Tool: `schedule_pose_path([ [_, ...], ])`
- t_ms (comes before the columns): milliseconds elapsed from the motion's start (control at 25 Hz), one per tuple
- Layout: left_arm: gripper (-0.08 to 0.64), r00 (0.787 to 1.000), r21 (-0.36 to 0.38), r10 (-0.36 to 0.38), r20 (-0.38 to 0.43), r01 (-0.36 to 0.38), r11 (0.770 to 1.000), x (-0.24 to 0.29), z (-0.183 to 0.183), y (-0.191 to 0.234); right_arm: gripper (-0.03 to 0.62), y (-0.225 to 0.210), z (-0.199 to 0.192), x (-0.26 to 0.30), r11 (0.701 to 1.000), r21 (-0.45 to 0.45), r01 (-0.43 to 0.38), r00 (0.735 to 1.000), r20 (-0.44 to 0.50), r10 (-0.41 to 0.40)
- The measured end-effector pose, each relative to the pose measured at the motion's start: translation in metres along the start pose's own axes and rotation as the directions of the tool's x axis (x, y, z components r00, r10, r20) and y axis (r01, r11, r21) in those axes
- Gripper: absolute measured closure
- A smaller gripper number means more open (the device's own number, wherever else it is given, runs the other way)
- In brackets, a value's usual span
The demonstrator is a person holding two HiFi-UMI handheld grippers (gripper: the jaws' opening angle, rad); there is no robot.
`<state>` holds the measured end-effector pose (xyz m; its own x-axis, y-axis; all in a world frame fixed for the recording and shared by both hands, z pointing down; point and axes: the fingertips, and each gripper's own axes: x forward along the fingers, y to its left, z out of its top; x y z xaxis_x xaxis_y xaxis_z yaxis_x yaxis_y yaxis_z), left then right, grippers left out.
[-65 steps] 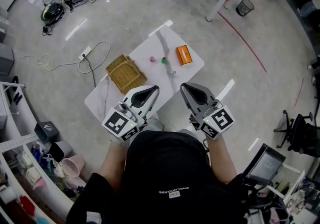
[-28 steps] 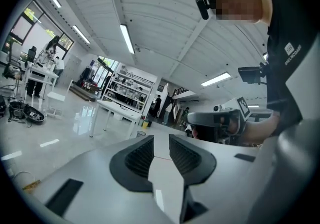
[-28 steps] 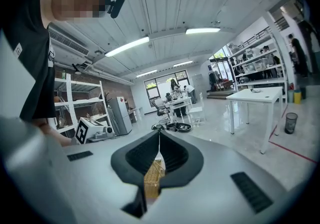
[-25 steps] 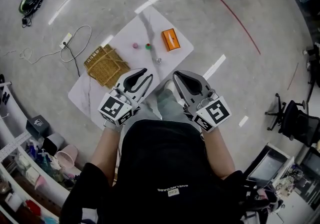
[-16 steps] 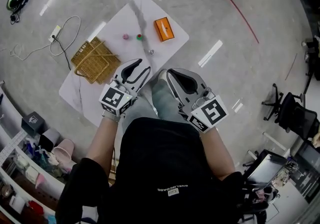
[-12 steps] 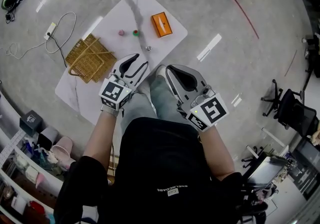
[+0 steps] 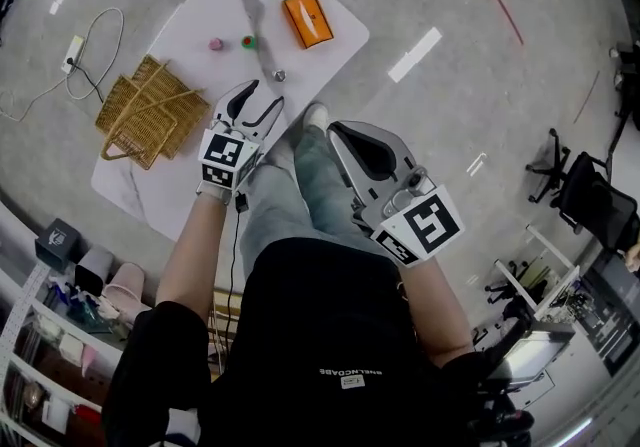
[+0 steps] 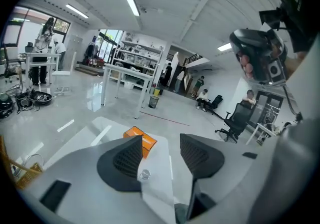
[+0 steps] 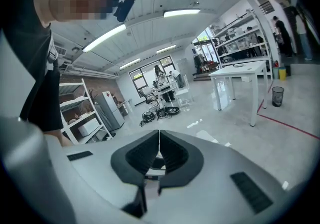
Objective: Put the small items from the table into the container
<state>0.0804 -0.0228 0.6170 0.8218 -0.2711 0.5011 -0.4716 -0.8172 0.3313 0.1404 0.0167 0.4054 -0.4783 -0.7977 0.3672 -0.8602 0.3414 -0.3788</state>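
Observation:
A small white table (image 7: 190,15) carries a pink item (image 7: 215,43), a green-and-red item (image 7: 247,40) and a small silver item (image 7: 279,76). A woven basket (image 7: 140,110) lies on its left part. My left gripper (image 7: 257,91) hangs over the near table edge, just short of the silver item. Its jaws are opening and hold nothing. In the left gripper view the silver item (image 8: 145,173) shows on the table beyond the left gripper (image 8: 157,154). My right gripper (image 7: 338,130) is shut and empty off the table's near right side; the right gripper (image 9: 159,140) shows its jaws together.
An orange box (image 7: 307,19) lies at the table's far right, and the orange box (image 8: 140,139) is ahead of the left jaws. A power strip with cable (image 7: 75,47) lies on the floor left of the table. The person's legs (image 7: 290,185) are below the grippers.
Both grippers have come down toward the table's near edge, the left one further. The left jaws have spread apart. The right jaws have stayed together.

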Motion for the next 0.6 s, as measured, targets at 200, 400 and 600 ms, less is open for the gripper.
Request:
schedule_pose_path([
  [200,0.323,0.998,0.028,0.014,-0.063,-0.012,1.0,0.044,-0.036,0.012,0.581,-0.023,-0.015,-0.001,1.0,0.023,0.02,1.0,-0.013,-0.02],
  [400,0.301,0.989,0.051,0.038,-0.14,-0.031,0.998,0.081,-0.073,0.022,0.581,-0.041,-0.032,0.0,0.998,0.046,0.041,0.999,-0.025,-0.04],
  [600,0.299,0.972,0.098,0.094,-0.217,-0.074,0.992,0.107,-0.104,0.036,0.581,-0.051,-0.049,-0.002,0.995,0.084,0.056,0.998,-0.037,-0.053],
])
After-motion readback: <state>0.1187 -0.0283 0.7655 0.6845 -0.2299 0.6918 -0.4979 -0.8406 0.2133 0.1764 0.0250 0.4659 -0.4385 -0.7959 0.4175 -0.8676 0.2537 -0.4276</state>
